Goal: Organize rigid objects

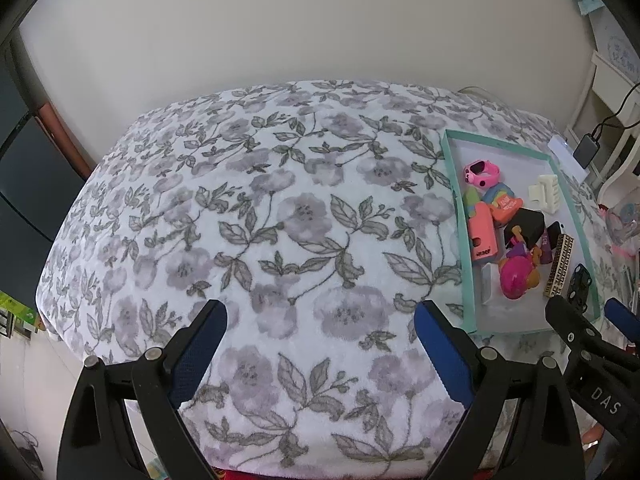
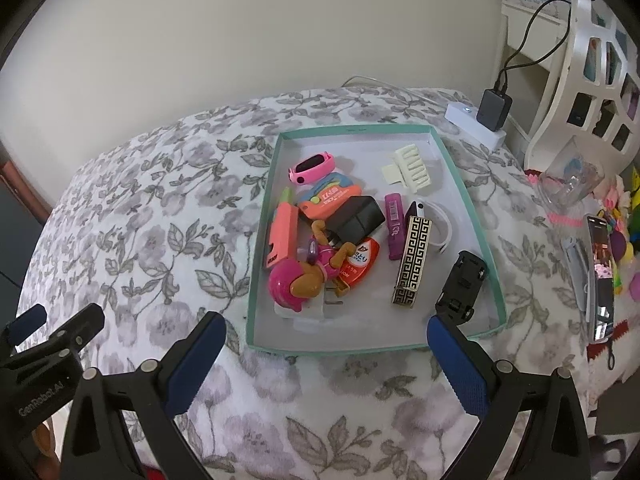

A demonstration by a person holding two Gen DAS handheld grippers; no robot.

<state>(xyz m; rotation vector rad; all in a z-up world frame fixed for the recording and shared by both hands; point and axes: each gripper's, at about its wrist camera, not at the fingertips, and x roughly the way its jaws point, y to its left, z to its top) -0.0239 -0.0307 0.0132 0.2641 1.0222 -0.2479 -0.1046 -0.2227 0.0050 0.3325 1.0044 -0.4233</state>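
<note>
While teal tray [image 2: 460, 184] holds toys, left claw [image 1: 320, 340] and right claw [image 2: 326, 344] gape wide, gripping nothing.

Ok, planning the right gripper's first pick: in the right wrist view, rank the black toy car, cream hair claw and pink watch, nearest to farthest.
1. Black toy car: tray's near right corner, beside the right gripper fingers.
2. Cream hair claw: far right.
3. Pink watch: far left; too close to the claw to call.

I see both grippers alike: left gripper [image 1: 320, 316] and right gripper [image 2: 326, 328] have black plastic frames, silver pivot screws, blue textured fingers [image 2: 460, 364], white lettering.
</note>
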